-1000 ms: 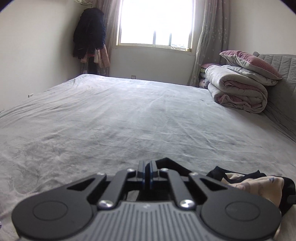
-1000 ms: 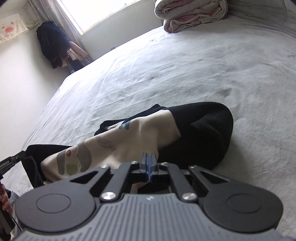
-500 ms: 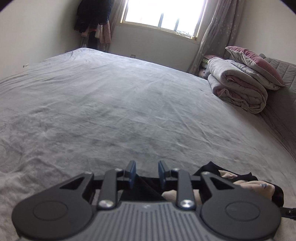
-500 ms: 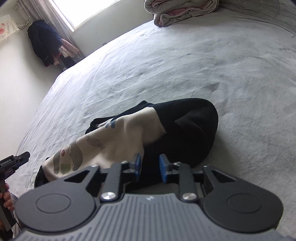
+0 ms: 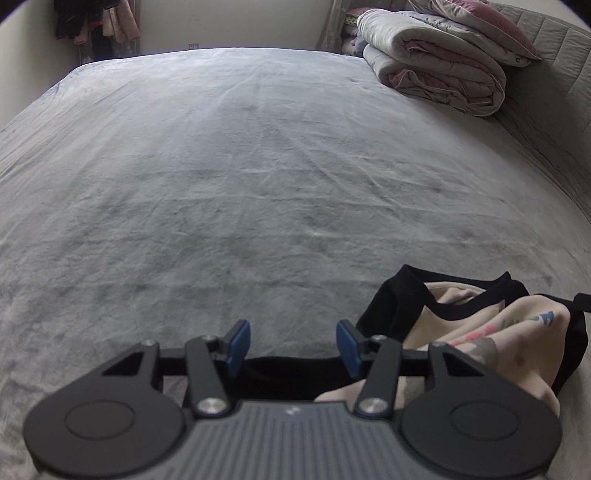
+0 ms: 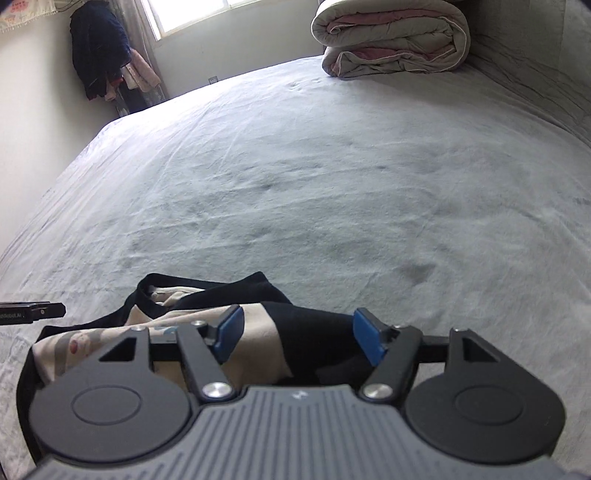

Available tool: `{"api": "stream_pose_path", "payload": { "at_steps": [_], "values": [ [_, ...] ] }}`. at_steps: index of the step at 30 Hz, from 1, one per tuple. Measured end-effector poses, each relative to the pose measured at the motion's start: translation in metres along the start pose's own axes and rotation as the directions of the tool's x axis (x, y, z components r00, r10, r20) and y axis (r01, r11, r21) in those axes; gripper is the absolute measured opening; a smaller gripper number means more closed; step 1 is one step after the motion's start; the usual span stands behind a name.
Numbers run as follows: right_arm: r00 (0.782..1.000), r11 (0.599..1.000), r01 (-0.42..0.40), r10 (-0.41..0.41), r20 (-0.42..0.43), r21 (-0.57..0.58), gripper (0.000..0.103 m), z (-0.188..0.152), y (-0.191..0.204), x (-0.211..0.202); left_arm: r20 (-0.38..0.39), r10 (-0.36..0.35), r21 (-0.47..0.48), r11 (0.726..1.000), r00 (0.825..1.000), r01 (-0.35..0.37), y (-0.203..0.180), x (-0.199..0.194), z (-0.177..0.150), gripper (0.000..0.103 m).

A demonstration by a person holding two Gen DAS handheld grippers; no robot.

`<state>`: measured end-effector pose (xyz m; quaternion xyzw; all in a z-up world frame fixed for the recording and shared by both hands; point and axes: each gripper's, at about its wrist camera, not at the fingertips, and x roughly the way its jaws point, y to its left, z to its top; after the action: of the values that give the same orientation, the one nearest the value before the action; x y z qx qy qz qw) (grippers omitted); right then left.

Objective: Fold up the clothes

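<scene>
A crumpled cream garment with black trim and small coloured prints (image 5: 491, 325) lies in a heap on the grey bed sheet (image 5: 258, 166). My left gripper (image 5: 293, 349) hangs over the heap's left end, its jaws opening, blue pads apart and pressing on nothing; black cloth lies below them. In the right wrist view the same garment (image 6: 173, 325) lies under my right gripper (image 6: 299, 338), whose jaws are opening too, the pads clear of the black fabric beneath. The tip of the left gripper (image 6: 33, 312) shows at that view's left edge.
A folded quilt (image 5: 436, 66) with a pink pillow on top (image 5: 491, 26) rests at the bed's far right by the padded headboard (image 5: 554, 81). Dark and pink clothes hang in the far left corner (image 6: 103, 55). The bed sheet stretches wide beyond the heap.
Both grippers went from shut to open, letting go of the garment, which now rests on the bed. Both tipped downward and shifted, the left toward the heap's left end.
</scene>
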<state>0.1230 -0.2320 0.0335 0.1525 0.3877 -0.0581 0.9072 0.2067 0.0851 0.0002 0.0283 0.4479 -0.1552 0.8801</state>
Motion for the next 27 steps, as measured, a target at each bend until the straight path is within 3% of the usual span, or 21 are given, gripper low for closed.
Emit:
{"api": "stream_pose_path", "payload": {
  "at_steps": [5,9,12,13,16,19,22,24,27],
  "values": [
    [0.999,1.000,0.009,-0.009,-0.049,0.007,0.069,0.008,-0.015,0.031,-0.049,0.019,-0.008,1.000,0.999,-0.020,0.007,0.029,-0.004,0.052],
    [0.995,0.997,-0.066,0.068,-0.071,0.035,0.069,0.020,-0.017,0.046,-0.070,0.010,-0.029,1.000,0.997,-0.012,0.014,0.043,-0.010,0.051],
    [0.990,0.996,-0.082,0.084,-0.110,0.020,0.067,0.020,-0.008,0.064,-0.062,0.005,-0.012,1.000,0.998,-0.006,0.013,0.044,-0.013,0.050],
    [0.989,0.996,-0.085,0.086,-0.123,0.014,0.064,0.019,-0.004,0.070,-0.060,0.004,-0.005,1.000,0.998,-0.005,0.013,0.044,-0.014,0.049],
    [0.982,0.995,-0.096,0.093,-0.165,-0.011,0.042,0.016,0.007,0.087,-0.059,-0.018,0.007,1.000,0.998,0.019,0.012,0.042,-0.018,0.041],
    [0.988,0.994,-0.065,0.051,-0.146,-0.086,0.037,0.009,0.022,0.093,-0.063,-0.046,0.021,0.999,0.997,0.047,0.010,0.040,-0.022,0.030],
    [0.989,0.986,-0.066,0.045,-0.140,-0.151,0.019,0.007,0.031,0.091,-0.072,-0.102,-0.040,0.994,0.992,0.099,0.018,0.036,-0.022,0.022],
    [0.989,0.986,-0.054,0.032,-0.141,-0.159,0.018,0.008,0.032,0.091,-0.056,-0.182,-0.159,0.972,0.982,0.172,0.033,0.035,-0.021,0.021],
    [0.989,0.987,-0.045,0.022,-0.143,-0.157,0.016,0.010,0.032,0.090,-0.006,-0.310,-0.317,0.902,0.951,0.292,0.051,0.033,-0.019,0.021]
  ]
}}
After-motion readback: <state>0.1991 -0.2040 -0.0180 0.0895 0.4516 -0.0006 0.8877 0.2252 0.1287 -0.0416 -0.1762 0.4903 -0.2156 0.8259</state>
